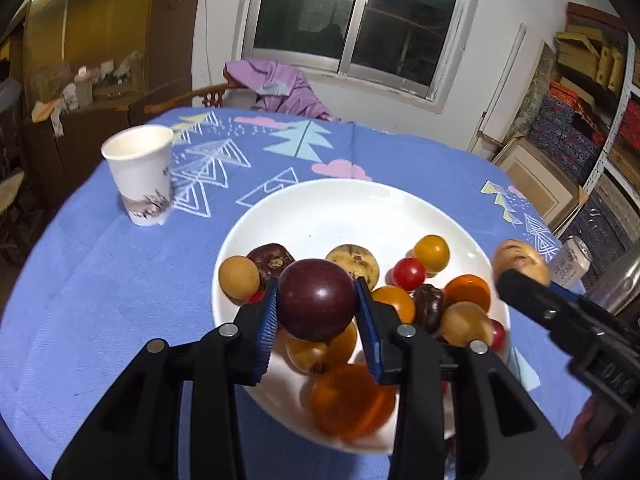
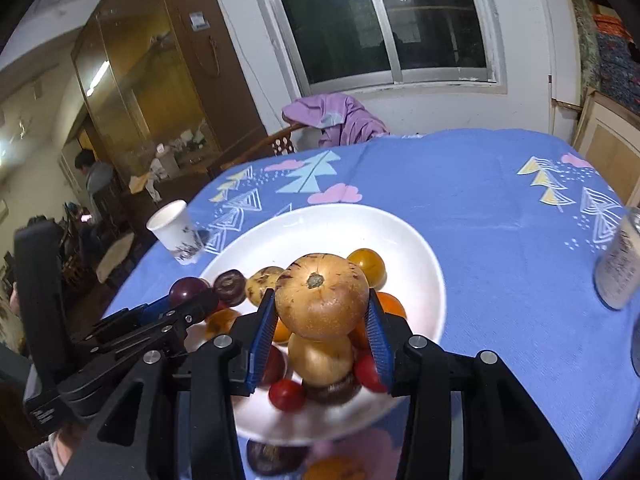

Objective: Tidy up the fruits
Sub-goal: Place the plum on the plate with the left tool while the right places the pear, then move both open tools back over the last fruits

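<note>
Left gripper clamped on a plum, above the plate's near side. Right gripper clamped on a speckled yellow fruit, likewise above the plate.

Almost no text can be read here. The can at the right side of the table carries printed characters on its white label, but they are too blurred to read in both views. The right gripper has raised marks on its black body, also not readable. The cabinet has a small paper sign on its front, and its print is too small to tell. The cup shows only a drawing, no letters.
</note>
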`<state>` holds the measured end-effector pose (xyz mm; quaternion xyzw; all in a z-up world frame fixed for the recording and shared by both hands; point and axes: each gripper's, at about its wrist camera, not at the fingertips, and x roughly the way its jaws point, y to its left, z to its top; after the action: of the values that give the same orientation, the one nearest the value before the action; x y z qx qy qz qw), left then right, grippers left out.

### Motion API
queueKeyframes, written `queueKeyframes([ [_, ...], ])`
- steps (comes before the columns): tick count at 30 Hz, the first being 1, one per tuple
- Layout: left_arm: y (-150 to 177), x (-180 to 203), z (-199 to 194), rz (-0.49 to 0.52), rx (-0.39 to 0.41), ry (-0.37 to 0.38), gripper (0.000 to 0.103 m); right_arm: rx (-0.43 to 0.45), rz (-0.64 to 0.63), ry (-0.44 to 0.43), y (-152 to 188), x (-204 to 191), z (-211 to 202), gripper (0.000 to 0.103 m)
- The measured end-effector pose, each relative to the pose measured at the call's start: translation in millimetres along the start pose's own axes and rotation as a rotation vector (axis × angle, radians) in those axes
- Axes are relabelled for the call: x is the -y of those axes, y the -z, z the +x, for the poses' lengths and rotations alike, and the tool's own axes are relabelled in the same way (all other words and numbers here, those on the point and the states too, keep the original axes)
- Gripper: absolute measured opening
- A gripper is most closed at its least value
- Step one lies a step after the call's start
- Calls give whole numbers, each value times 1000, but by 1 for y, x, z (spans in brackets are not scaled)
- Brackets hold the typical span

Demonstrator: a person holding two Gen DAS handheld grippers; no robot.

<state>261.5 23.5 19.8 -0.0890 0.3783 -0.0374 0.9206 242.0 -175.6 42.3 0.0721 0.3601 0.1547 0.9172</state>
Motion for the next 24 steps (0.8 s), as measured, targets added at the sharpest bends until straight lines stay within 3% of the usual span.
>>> queueKeyframes([
  [2, 1, -6, 8, -12, -12, 7, 41, -8, -13, 6, -2, -1, 15, 46],
  [4, 1, -13, 5, -19, 10, -5, 65, -21, -23, -10, -2, -3, 24, 47],
  [6, -1, -16, -6, -30, 49, -18, 76, -4, -15, -14, -1, -4, 16, 54],
  [9, 0, -17, -28, -23, 91, -11, 76, 58, -6, -38, -6, -5, -19, 56],
  [12, 17, -17, -55, 5, 128, -38, 83, 167, 12, -95, -5, -6, -83, 72],
  [16, 60, -10, -76, 43, 107, -31, 86, 227, -5, -79, 27, 5, -136, 88],
  [21, 102, 16, -77, 123, 46, -31, 86, 219, 101, -13, 76, 50, -138, 90],
  [24, 111, 34, -72, 160, 23, -38, 86, 183, 189, -44, 79, 73, -133, 90],
])
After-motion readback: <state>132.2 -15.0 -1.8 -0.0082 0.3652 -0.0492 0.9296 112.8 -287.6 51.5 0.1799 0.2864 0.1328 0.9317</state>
